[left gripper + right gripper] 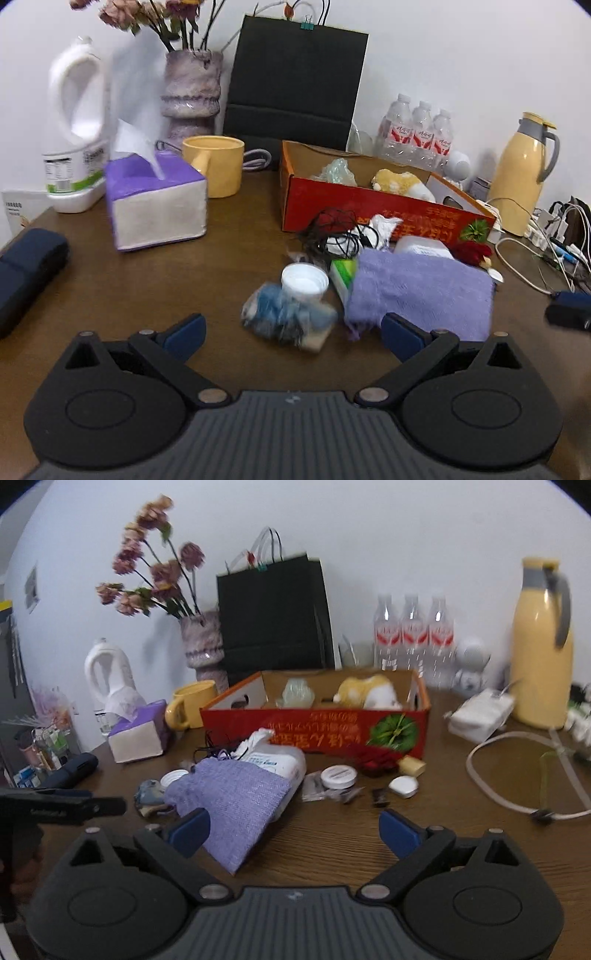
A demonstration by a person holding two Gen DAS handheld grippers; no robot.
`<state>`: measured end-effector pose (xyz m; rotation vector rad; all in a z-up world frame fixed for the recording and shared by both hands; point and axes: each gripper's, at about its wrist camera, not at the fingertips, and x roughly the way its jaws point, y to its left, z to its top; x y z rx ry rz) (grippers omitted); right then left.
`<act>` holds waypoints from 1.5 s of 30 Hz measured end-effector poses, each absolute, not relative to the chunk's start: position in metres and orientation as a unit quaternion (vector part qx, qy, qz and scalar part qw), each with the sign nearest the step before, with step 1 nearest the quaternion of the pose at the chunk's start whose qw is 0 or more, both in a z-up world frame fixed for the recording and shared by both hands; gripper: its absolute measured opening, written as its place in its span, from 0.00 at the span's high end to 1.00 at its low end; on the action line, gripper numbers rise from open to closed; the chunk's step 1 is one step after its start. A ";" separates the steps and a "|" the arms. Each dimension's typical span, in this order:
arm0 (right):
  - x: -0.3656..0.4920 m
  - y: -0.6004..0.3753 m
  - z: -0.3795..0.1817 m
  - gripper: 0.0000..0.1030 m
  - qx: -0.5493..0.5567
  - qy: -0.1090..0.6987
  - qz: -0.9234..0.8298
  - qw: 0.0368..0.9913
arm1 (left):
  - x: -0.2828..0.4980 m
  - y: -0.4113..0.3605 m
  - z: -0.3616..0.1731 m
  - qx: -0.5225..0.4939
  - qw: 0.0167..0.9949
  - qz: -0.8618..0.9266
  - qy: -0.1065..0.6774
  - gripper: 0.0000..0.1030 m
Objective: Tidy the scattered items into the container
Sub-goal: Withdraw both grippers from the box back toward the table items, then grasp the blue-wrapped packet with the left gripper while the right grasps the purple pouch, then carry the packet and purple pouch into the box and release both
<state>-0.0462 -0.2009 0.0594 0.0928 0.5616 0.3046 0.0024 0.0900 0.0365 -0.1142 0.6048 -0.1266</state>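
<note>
While left gripper (291, 332) gapes, blue bundle (284, 314) between fingers

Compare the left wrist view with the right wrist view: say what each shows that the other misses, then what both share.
Only the left wrist view shows the green packet beside the purple cloth.

Only the right wrist view shows the round white tin, the small white case and the white charger.

Both show the red box holding a yellow plush toy, the yellow mug, the tissue box, and open grippers, left and right.
</note>
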 end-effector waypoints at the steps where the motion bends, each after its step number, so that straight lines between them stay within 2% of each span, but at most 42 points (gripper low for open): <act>1: -0.039 -0.196 0.056 0.07 0.046 0.284 0.150 0.946 | 0.012 0.089 0.033 -0.048 0.949 -0.050 0.309 0.00; 7: -0.015 -0.171 0.045 0.11 0.051 0.315 0.150 0.936 | 0.039 0.087 0.019 -0.043 0.940 -0.047 0.335 0.04; 10: -0.003 -0.167 0.042 0.12 0.067 0.323 0.156 0.931 | 0.040 0.086 0.018 -0.042 0.942 -0.055 0.329 0.19; 12: 0.005 -0.164 0.039 0.12 0.077 0.328 0.153 0.929 | 0.041 0.084 0.017 -0.037 0.943 -0.060 0.325 0.25; 13: 0.009 -0.163 0.038 0.18 0.080 0.333 0.152 0.927 | 0.040 0.083 0.017 -0.034 0.944 -0.060 0.323 0.37; 14: 0.013 -0.161 0.036 0.22 0.080 0.338 0.151 0.926 | 0.039 0.082 0.017 -0.029 0.945 -0.061 0.319 0.42; 15: 0.016 -0.159 0.034 0.32 0.080 0.343 0.151 0.924 | 0.038 0.082 0.017 -0.028 0.946 -0.062 0.318 0.43; 17: 0.018 -0.156 0.031 0.47 0.082 0.347 0.158 0.921 | 0.036 0.081 0.019 -0.030 0.946 -0.063 0.316 0.60; 18: 0.017 -0.155 0.030 0.59 0.084 0.345 0.164 0.920 | 0.035 0.082 0.020 -0.030 0.946 -0.063 0.315 0.62; 19: 0.015 -0.154 0.031 0.65 0.086 0.340 0.169 0.921 | 0.032 0.082 0.021 -0.029 0.947 -0.063 0.315 0.67; 20: 0.013 -0.152 0.032 0.70 0.085 0.333 0.173 0.923 | 0.029 0.083 0.022 -0.027 0.947 -0.062 0.313 0.81; 22: 0.005 -0.149 0.037 0.95 0.080 0.318 0.186 0.926 | 0.022 0.086 0.026 -0.027 0.949 -0.057 0.308 0.82; 31: -0.053 -0.136 0.093 0.98 0.015 0.199 0.179 0.963 | -0.024 0.098 0.060 -0.047 0.965 -0.059 0.252 0.86; 36: -0.077 -0.147 0.129 0.98 0.014 0.137 0.154 0.978 | -0.054 0.090 0.087 -0.040 0.975 -0.065 0.210 0.86; 40: -0.100 -0.153 0.144 0.98 -0.005 0.111 0.138 0.984 | -0.076 0.079 0.099 -0.043 0.976 -0.085 0.194 0.86; 45: -0.123 -0.164 0.147 0.98 -0.004 0.117 0.127 0.985 | -0.095 0.061 0.099 -0.031 0.976 -0.108 0.188 0.86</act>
